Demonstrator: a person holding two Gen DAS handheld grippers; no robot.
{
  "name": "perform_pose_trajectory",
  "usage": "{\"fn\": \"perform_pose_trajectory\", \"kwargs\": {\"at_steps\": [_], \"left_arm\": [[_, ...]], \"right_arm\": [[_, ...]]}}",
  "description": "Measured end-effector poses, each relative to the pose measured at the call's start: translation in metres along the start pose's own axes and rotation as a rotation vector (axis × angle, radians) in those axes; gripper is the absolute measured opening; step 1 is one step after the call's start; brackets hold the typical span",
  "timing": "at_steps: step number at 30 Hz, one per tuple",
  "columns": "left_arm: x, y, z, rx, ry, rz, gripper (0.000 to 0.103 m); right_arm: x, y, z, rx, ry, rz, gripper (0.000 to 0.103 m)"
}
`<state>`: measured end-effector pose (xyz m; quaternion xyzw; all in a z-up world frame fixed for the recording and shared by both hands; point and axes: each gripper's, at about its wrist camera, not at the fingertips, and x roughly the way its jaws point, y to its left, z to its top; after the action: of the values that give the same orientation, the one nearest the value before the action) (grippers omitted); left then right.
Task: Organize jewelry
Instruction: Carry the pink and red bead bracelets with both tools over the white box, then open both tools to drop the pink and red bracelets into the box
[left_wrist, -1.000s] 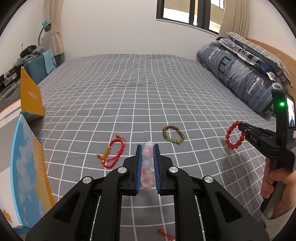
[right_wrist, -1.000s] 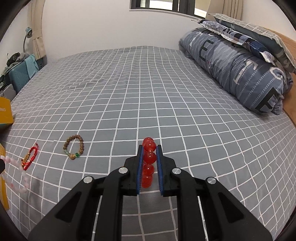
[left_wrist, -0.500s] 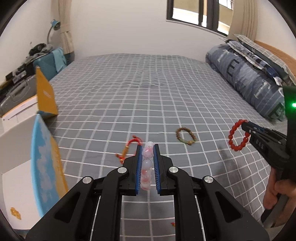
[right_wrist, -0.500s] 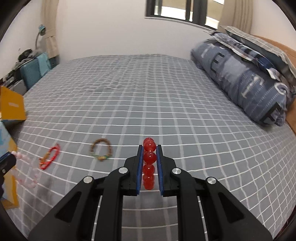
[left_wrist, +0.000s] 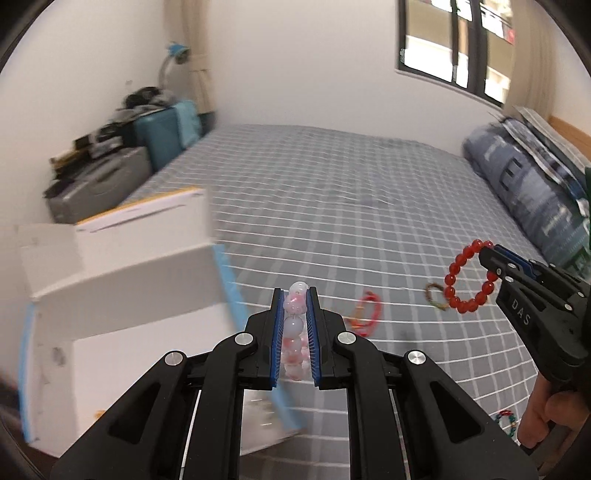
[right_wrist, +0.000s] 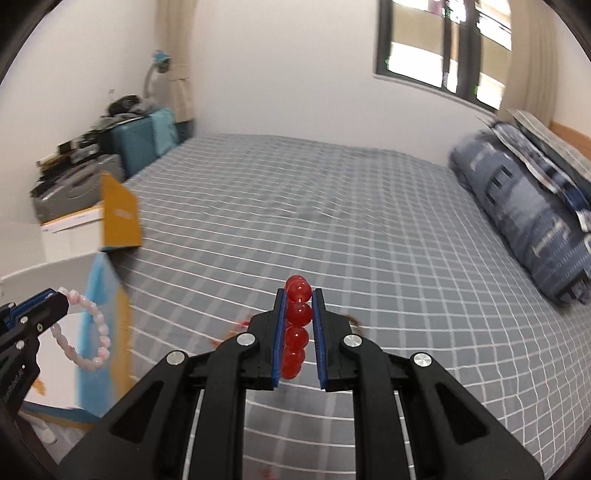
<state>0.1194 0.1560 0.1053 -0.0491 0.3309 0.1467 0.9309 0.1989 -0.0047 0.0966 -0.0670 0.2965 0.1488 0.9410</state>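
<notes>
My left gripper (left_wrist: 295, 295) is shut on a pale pink bead bracelet (left_wrist: 293, 328), held in the air beside an open white box (left_wrist: 122, 295) with blue and orange flaps. From the right wrist view that pink bracelet (right_wrist: 86, 332) hangs as a loop in front of the box (right_wrist: 62, 273). My right gripper (right_wrist: 298, 295) is shut on a red bead bracelet (right_wrist: 297, 314); in the left wrist view its loop (left_wrist: 467, 277) dangles from the right gripper (left_wrist: 487, 258). A red cord bracelet (left_wrist: 364, 314) and a brown bead bracelet (left_wrist: 434, 295) lie on the grey checked bedspread (left_wrist: 351, 206).
A folded blue quilt and pillows (right_wrist: 535, 206) lie along the right of the bed. Suitcases and clutter (left_wrist: 122, 158) stand at the far left by the wall. A small multicoloured bracelet (left_wrist: 506, 422) lies near a hand (left_wrist: 546, 417) at the lower right.
Both grippers have swung left and risen with their bracelets. The white box has come from the left edge toward the middle of both views, and the loose bracelets have shifted right.
</notes>
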Motion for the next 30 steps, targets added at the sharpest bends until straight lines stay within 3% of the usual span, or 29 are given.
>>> {"fn": "perform_pose_trajectory", "kwargs": {"at_steps": [7, 14, 23, 30], "left_arm": [[-0.043, 0.089, -0.007, -0.073, -0.012, 0.111, 0.012], [-0.069, 0.166, -0.029, -0.174, -0.008, 0.188, 0.012], [-0.044, 0.228, -0.062, -0.258, 0.106, 0.243, 0.012], [-0.013, 0.246, -0.079, -0.292, 0.192, 0.262, 0.012]], "right_arm": [[-0.034, 0.086, 0.013, -0.085, -0.048, 0.08, 0.013], [-0.042, 0.169, 0.009, -0.159, -0.03, 0.164, 0.013], [-0.014, 0.245, -0.02, -0.214, 0.073, 0.229, 0.013], [0.012, 0.266, -0.042, -0.23, 0.179, 0.245, 0.013]]}}
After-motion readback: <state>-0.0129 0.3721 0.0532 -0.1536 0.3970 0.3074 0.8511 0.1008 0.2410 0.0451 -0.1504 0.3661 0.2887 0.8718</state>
